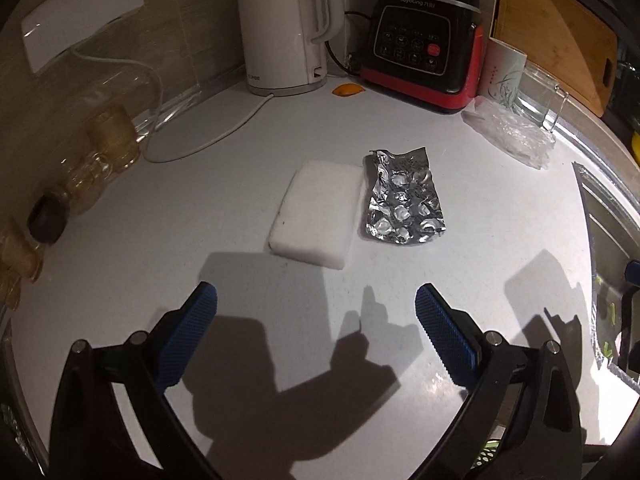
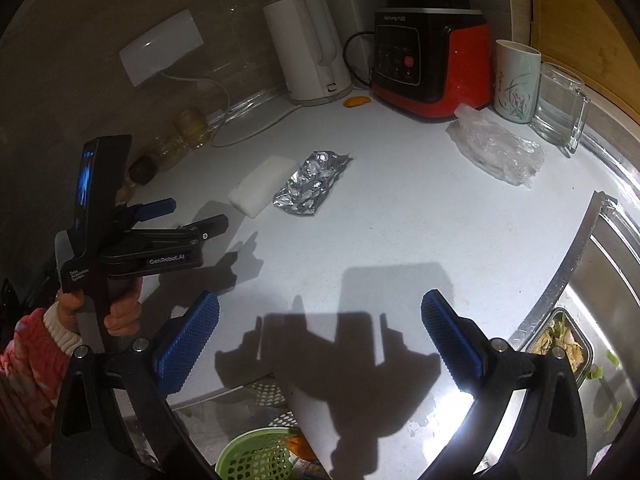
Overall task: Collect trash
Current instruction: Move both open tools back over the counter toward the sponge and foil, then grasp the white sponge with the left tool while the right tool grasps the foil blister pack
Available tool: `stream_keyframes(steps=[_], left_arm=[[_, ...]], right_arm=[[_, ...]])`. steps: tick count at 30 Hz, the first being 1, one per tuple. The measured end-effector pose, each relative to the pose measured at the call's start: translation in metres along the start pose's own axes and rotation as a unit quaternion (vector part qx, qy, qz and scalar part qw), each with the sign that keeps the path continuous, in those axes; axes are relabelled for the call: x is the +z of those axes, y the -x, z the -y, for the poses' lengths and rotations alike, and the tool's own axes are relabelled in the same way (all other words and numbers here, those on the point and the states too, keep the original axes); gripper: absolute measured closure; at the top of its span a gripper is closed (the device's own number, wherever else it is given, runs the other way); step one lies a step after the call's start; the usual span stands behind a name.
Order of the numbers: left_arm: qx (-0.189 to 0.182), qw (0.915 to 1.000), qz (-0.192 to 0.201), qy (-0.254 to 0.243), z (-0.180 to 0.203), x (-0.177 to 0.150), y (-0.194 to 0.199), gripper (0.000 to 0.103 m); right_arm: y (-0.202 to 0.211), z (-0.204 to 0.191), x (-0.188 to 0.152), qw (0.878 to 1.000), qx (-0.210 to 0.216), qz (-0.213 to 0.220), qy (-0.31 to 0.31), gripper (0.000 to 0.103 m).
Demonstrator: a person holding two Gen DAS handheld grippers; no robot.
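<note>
A crumpled silver blister pack (image 1: 403, 198) lies on the white counter beside a white sponge block (image 1: 316, 212); both also show in the right wrist view, the pack (image 2: 310, 184) and the sponge (image 2: 260, 184). Crumpled clear plastic wrap (image 2: 498, 148) lies near the cup. An orange peel (image 2: 357, 101) lies by the kettle. My left gripper (image 1: 316, 300) is open and empty, short of the sponge and pack. My right gripper (image 2: 320, 308) is open and empty over the counter's front part. The left gripper (image 2: 180, 216) shows there, at the left.
A white kettle (image 1: 282, 28), a red-black blender base (image 1: 424, 52), a cup (image 2: 516, 80) and a glass mug (image 2: 560, 106) stand at the back. Bottles (image 1: 100, 156) lie at the left. A sink (image 2: 592, 320) is at the right. A green basket (image 2: 260, 456) sits below the counter edge.
</note>
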State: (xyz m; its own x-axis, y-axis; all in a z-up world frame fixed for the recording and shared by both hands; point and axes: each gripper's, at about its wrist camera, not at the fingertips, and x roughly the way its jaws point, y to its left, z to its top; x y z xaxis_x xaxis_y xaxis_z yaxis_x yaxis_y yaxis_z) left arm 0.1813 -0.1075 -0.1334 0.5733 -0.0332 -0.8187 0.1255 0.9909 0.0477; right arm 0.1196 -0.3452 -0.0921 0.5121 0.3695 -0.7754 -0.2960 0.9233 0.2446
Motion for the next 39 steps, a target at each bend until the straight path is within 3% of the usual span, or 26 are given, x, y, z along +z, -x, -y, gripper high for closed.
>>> stream_keyframes(steps=[4,11,24,33,39], left_arm=[[-0.029,0.9991,-0.005,-0.03,-0.001,0.012,-0.032,0.008],[-0.067,0.9957,-0.016,-0.062,-0.007,0.026,-0.07,0.017],[-0.112,0.9907,-0.007,-0.077,-0.021,0.036,-0.082,0.042],[-0.105,0.9933,0.01,-0.048,-0.043,0.036,-0.076,0.044],[-0.072,0.9963,0.022,-0.042,-0.051,0.037,-0.065,0.044]], right_arm=[[-0.014,-0.001,0.006,0.999,-0.028,-0.007,-0.022,0.003],[-0.036,-0.006,0.021,0.996,-0.061,-0.005,-0.057,0.003],[-0.079,-0.023,0.051,0.995,-0.074,-0.016,-0.065,0.003],[-0.121,-0.027,0.081,0.993,-0.064,-0.003,-0.098,0.002],[-0.163,-0.029,0.101,0.984,-0.099,0.007,-0.145,0.003]])
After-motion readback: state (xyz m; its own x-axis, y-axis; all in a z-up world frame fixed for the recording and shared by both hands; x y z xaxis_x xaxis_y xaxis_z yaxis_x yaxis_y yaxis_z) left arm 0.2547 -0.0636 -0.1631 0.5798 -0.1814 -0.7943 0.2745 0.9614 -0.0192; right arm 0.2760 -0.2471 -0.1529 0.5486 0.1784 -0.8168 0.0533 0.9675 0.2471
